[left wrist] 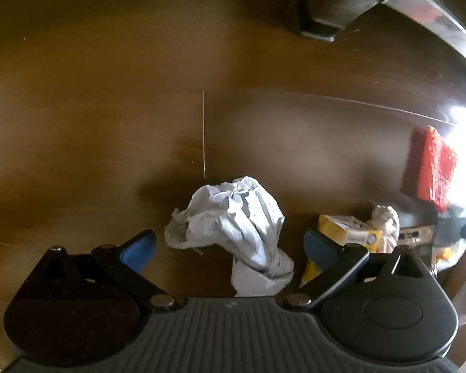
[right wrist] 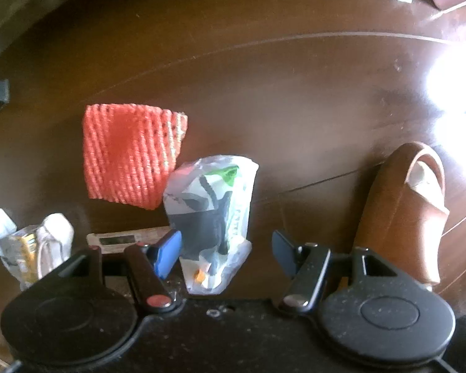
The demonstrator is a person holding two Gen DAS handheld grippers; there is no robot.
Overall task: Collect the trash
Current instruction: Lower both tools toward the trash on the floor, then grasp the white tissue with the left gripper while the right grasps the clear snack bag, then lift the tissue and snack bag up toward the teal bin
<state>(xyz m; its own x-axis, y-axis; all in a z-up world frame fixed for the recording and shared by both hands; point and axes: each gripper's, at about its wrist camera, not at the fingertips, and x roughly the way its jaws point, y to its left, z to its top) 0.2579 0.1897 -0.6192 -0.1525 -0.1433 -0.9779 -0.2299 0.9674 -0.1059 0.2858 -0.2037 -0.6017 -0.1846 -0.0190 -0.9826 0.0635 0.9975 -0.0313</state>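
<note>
The left tongs (left wrist: 230, 242) gape, empty, astride a crumpled white paper wad (left wrist: 233, 227) on the wooden floor (left wrist: 108, 108); the right tongs (right wrist: 226, 255) likewise straddle a clear plastic bag (right wrist: 211, 217); closing high may pinch only loose film, which could slip.

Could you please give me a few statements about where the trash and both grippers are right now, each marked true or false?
1. The left gripper has its jaws open with the crumpled white paper between them. True.
2. The right gripper is clamped shut on the orange mesh piece. False: its jaws are open around the clear plastic bag; the mesh lies beyond them.
3. A brown sandal lies to the right of the right gripper. True.
4. The orange mesh piece sits inside the clear plastic bag. False: it lies flat on the wooden floor beside the bag.
</note>
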